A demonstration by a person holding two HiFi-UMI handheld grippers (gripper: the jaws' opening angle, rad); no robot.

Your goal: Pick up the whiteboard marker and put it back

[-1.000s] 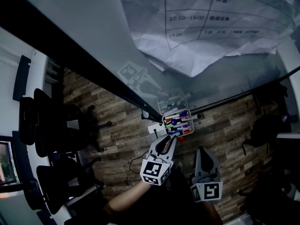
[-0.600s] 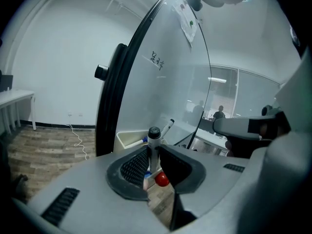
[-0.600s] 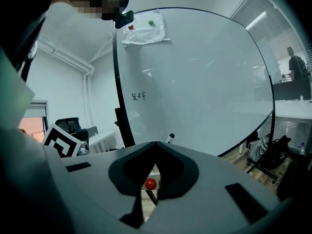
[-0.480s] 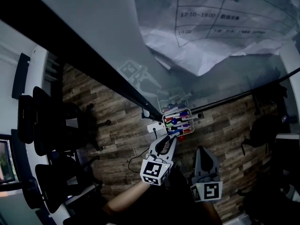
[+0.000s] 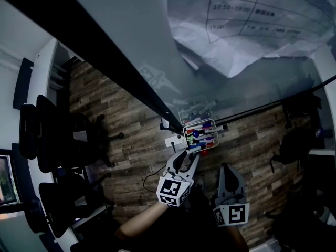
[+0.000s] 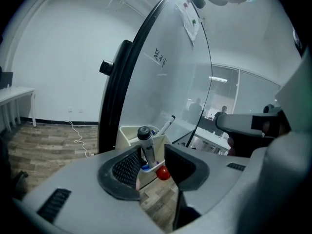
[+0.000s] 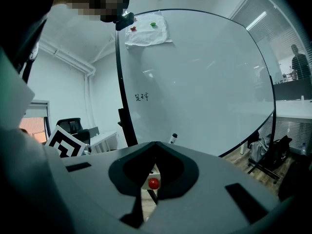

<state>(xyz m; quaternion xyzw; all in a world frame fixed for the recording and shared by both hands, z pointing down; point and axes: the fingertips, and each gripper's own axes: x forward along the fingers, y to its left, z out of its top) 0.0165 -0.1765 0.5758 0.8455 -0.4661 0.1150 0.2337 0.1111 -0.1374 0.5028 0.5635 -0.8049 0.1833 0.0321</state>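
Whiteboard (image 5: 262,96) dead ahead, paper sheet (image 5: 252,25) stuck high on it. Marker holder (image 5: 214,127) sits at the board's bottom edge, markers (image 5: 198,138) lying inside, one whiteboard marker (image 6: 147,147) standing in it. Wood floor (image 5: 131,140) beneath. Office chairs (image 5: 52,135) lined up well off left.

Grey left gripper (image 6: 152,165), black pads (image 6: 127,168), checkered cube (image 5: 173,191)

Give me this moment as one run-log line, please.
left gripper: jaws just opening, black-capped whiteboard marker between them, standing in white plastic holder | right gripper: jaws shut, empty
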